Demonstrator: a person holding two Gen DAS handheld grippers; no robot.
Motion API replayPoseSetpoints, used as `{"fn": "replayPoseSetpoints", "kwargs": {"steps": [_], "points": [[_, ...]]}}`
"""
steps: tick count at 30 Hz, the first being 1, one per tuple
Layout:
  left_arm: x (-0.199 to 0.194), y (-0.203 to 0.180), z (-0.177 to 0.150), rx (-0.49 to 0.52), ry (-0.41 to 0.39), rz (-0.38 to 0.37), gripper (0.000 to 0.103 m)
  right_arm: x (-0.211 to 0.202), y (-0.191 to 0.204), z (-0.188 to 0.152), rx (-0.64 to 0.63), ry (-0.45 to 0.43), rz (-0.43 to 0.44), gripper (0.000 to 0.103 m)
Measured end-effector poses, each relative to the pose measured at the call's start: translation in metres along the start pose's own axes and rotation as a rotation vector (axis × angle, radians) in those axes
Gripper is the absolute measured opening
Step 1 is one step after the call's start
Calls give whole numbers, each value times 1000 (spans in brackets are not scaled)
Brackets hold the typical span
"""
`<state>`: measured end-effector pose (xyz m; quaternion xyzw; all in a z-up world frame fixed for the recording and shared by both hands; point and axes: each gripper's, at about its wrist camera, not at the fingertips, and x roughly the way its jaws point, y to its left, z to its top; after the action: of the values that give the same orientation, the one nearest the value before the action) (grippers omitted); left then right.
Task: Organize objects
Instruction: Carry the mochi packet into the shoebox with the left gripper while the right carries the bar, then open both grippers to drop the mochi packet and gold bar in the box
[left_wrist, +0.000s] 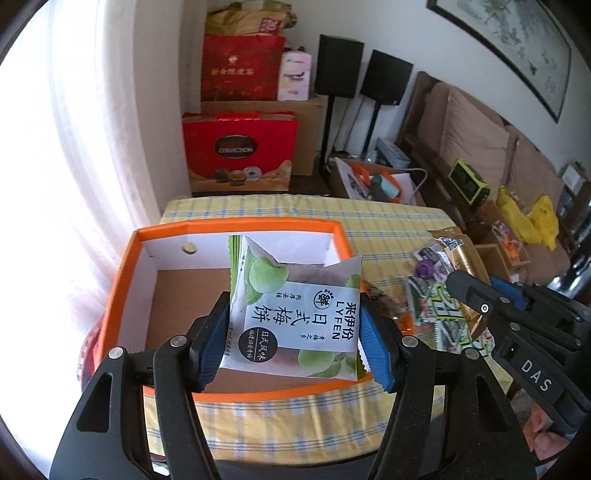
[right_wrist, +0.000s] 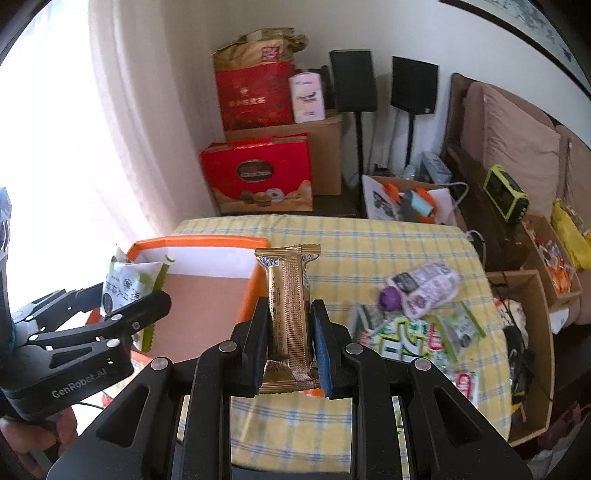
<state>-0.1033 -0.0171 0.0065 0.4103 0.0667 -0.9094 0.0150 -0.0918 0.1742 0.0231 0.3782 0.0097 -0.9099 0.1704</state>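
The orange box sits open on the tabletop, which wears a yellow checked cloth; the box has white inner walls and a brown cardboard floor, and it serves as the landmark here.

The left gripper has its jaws pinching a white and green snack packet by its two side edges. The packet hangs above the box's near half, its upper part over the open interior and its lower edge over the near orange rim. In the right wrist view the same packet shows at the box's left side, held in the left gripper.

The right gripper has its jaws closed narrowly on a gold wrapped bar, which stands upright between the pads. The bar is just to the right of the box, over the bare cloth beside the box's right wall. From the left wrist view the bar and the right gripper appear right of the box.

Further right of the box, loose on the cloth, lie a lilac pouch with a purple cap and a green and white packet beneath it, the pouch overlapping the packet's far edge.

A person's fingers wrap the left gripper's handle, low and left of the box.
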Motion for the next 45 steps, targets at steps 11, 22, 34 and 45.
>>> {"fn": "replayPoseSetpoints", "kwargs": {"steps": [11, 22, 34, 45], "points": [[10, 41, -6, -56, 27, 57, 62, 31, 47, 3, -39, 36, 82, 22], [26, 62, -10, -82, 59, 97, 62, 59, 60, -6, -37, 74, 95, 22], [36, 69, -14, -85, 80, 113, 75, 76, 59, -7, -36, 90, 93, 30], [41, 79, -14, -120, 99, 119, 85, 69, 50, -8, -29, 78, 66, 37]]}}
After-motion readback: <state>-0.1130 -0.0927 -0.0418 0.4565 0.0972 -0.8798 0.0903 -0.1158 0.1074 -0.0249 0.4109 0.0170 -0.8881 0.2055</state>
